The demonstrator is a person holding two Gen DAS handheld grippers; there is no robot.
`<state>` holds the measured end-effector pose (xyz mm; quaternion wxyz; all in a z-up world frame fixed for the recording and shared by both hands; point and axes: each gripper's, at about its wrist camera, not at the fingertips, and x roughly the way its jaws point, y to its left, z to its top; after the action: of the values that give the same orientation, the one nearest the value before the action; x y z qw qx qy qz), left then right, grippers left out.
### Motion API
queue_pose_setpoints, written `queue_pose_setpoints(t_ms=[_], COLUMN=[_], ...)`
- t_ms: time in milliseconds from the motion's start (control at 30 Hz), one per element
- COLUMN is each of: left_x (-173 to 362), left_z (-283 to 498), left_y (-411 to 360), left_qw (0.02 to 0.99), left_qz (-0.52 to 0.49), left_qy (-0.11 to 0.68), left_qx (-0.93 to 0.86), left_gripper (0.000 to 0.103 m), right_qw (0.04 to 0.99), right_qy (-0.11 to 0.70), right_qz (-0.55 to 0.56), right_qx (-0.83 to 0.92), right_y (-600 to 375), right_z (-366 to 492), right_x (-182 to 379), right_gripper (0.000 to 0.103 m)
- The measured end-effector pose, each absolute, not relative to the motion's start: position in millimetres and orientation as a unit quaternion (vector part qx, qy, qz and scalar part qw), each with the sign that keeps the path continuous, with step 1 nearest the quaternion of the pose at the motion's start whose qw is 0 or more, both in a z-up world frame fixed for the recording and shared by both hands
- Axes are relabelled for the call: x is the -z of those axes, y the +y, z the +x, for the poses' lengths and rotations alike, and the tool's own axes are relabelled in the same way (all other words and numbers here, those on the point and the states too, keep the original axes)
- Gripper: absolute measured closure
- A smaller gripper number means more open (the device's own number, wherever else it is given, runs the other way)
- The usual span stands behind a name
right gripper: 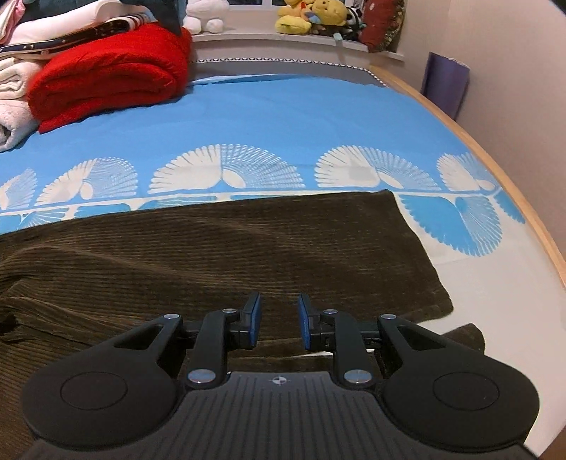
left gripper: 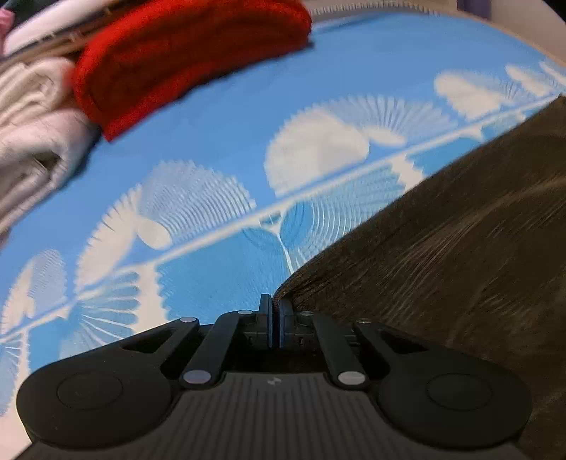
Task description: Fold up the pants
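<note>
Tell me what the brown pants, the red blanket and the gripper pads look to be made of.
Pants: likely corduroy, matte brown, judging by fine parallel ribs across the cloth.
Red blanket: probably fleece or terry; fuzzy, soft nap, thick rounded folds.
Right gripper pads: blue, smooth, rubbery-looking facing on black plastic fingers; exact material unclear.
Left gripper is pinched shut on a pants edge.

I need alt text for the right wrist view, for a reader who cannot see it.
The open right tool hovers over brown corduroy pants that lie flat on a blue sheet with white fan shapes. A folded red blanket lies at the far left, and plush toys sit on a ledge behind the bed.
</note>
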<state>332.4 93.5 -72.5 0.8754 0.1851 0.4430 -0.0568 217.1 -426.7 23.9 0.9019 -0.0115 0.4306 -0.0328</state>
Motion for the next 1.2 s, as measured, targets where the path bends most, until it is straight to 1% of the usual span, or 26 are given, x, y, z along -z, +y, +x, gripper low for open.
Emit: queue_pose_setpoints(t_ms=[167, 300, 333, 367, 467, 533, 567, 600, 633, 667, 700, 733, 767, 800, 933, 1033, 1067, 1100, 1200], left_x=[17.7, -18.9, -22.8, -22.1, -4.4, 13.5, 17.9, 17.2, 10.6, 3.6, -3.4, -6.1, -3.7, 4.0, 45.4, 70.6, 77.0, 81.6, 93.0], left_z=[276.6, 196.5, 172.1, 151.1, 89.5, 67.6, 63.9, 62.1, 64.2, 66.2, 69.3, 72.1, 74.0, 77.2, 96.2, 106.9, 110.0, 111.0, 119.1], left_y=[70.7, 47.3, 42.1, 37.6, 21.6, 14.3, 15.5, 21.4, 33.8, 49.0, 69.4, 88.6, 105.0, 122.1, 162.9, 178.1, 182.7, 186.1, 203.7], left_qw=[0.885, 0.886, 0.883, 0.880, 0.859, 0.839, 0.834, 0.840, 0.852, 0.863, 0.871, 0.871, 0.864, 0.849, 0.782, 0.750, 0.747, 0.745, 0.739], left_qz=[0.219, 0.236, 0.237, 0.238, 0.268, 0.306, 0.313, 0.301, 0.262, 0.212, 0.143, 0.080, 0.029, -0.019, -0.137, -0.206, -0.225, -0.239, -0.276], left_qy=[0.405, 0.383, 0.383, 0.387, 0.400, 0.409, 0.414, 0.416, 0.423, 0.432, 0.447, 0.464, 0.483, 0.512, 0.606, 0.627, 0.625, 0.622, 0.615], left_qx=[0.072, 0.115, 0.129, 0.141, 0.174, 0.187, 0.186, 0.177, 0.164, 0.152, 0.144, 0.141, 0.138, 0.130, 0.060, 0.043, 0.038, 0.032, -0.021], left_gripper=[0.100, 0.100, 0.100, 0.100, 0.101, 0.099, 0.094, 0.094, 0.094, 0.086, 0.076, 0.071, 0.063, 0.062, 0.062, 0.046, 0.036, 0.028, 0.028], right_qw=[0.898, 0.893, 0.893, 0.893, 0.890, 0.885, 0.884, 0.882, 0.881, 0.881, 0.881, 0.881, 0.881, 0.880, 0.880, 0.881, 0.881, 0.880, 0.874], right_qy=[0.437, 0.441, 0.440, 0.438, 0.434, 0.436, 0.438, 0.439, 0.438, 0.437, 0.435, 0.435, 0.435, 0.435, 0.430, 0.428, 0.427, 0.426, 0.425], right_qz=[0.025, 0.063, 0.071, 0.080, 0.115, 0.140, 0.147, 0.154, 0.161, 0.167, 0.170, 0.172, 0.174, 0.176, 0.188, 0.192, 0.195, 0.200, 0.226], right_qx=[0.048, 0.059, 0.063, 0.067, 0.077, 0.079, 0.078, 0.075, 0.073, 0.071, 0.070, 0.068, 0.067, 0.066, 0.065, 0.064, 0.064, 0.064, 0.066], right_y=[-444.5, -455.8, -458.3, -461.0, -468.9, -473.3, -474.4, -475.0, -475.8, -476.1, -476.0, -475.8, -475.5, -475.5, -476.8, -479.3, -479.9, -480.5, -484.2], right_z=[212.5, 204.5, 201.8, 198.6, 189.9, 184.9, 183.4, 182.2, 181.1, 180.4, 180.2, 179.8, 179.9, 180.3, 182.8, 187.0, 189.0, 190.9, 197.0], right_x=[-22.3, -20.9, -21.3, -21.8, -23.3, -21.8, -21.2, -20.4, -20.1, -20.0, -20.3, -19.9, -19.9, -19.7, -19.2, -17.5, -16.6, -15.5, -11.0], right_gripper=[0.080, 0.081, 0.084, 0.088, 0.090, 0.090, 0.090, 0.090, 0.090, 0.090, 0.089, 0.089, 0.089, 0.089, 0.089, 0.089, 0.089, 0.089, 0.089])
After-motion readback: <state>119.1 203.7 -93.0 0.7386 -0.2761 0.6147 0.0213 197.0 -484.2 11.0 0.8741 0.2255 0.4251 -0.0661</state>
